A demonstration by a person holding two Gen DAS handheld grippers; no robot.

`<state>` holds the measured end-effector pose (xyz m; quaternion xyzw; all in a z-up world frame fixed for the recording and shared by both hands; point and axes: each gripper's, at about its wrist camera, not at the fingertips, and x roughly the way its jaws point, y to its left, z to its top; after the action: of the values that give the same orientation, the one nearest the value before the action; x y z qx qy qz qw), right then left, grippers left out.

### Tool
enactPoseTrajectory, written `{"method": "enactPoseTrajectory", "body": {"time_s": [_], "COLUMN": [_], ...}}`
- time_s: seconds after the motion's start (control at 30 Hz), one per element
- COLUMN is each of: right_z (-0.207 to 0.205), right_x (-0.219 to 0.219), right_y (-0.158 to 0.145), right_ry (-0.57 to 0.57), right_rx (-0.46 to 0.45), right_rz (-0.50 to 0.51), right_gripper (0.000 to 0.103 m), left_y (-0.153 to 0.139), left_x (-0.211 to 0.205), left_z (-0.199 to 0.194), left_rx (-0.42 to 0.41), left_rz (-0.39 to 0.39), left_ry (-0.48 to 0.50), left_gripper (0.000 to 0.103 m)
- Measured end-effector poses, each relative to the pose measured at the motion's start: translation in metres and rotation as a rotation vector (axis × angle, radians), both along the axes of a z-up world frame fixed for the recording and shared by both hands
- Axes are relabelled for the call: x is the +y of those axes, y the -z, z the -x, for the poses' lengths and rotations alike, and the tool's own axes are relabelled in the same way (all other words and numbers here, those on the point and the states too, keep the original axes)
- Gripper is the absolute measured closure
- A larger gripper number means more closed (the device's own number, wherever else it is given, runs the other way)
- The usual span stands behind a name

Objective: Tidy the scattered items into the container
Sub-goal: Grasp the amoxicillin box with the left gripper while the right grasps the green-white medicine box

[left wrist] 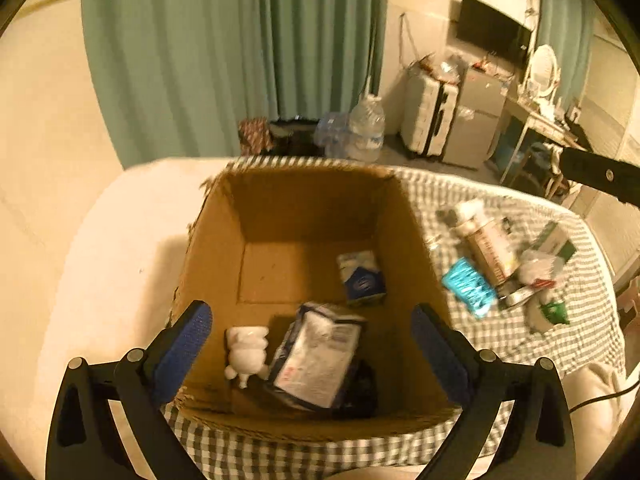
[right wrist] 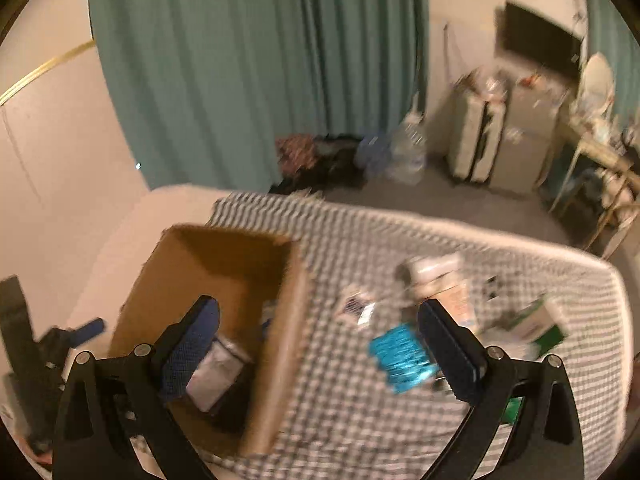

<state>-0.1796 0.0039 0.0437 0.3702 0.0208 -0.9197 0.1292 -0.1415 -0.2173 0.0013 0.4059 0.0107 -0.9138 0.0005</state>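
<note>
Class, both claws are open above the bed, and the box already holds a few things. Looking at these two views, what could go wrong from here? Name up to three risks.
1. The leftover items lie in a tight pile on the checked cover; a claw closing on the tube may nudge or drag its neighbours.
2. The blue packet looks thin and flat, so pads might slip off.
3. The box sits on soft bedding; bumping its wall could tip it.

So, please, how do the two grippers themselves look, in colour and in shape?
Both look alike. The left gripper and the right gripper each have two black angular arms with round silver bolts, and fingers faced with blue textured pads. No sleeve or cable shows on them.
</note>
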Motion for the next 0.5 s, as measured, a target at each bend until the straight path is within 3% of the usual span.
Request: {"method": "enactPoseTrajectory", "body": {"time_s": [0.13,0.27,0.5], "right_z": [-0.03,-0.053,-0.046], "right_x": [0.04,0.087,0.184], "right_y": [-0.026,-0.036,-0.014], "right_ry": [-0.006,-0.007,0.066], "right_rx": [0.105,0.146,0.019], "right_rz": [-0.041,-0.066,-0.031], "right_gripper": [0.0,0.0,0.0], "left_y": [-0.021,-0.023,-0.004], "left_x": [0.029,0.057,0.122], "left_z": [-0.013,-0.019,-0.012], "left_rx": [0.045,0.063,0.021], "left_rz": [0.048,0.043,0.038], "left_ry": [0.049,0.062,0.076], "left_gripper": [0.001,0.001,0.001]}}
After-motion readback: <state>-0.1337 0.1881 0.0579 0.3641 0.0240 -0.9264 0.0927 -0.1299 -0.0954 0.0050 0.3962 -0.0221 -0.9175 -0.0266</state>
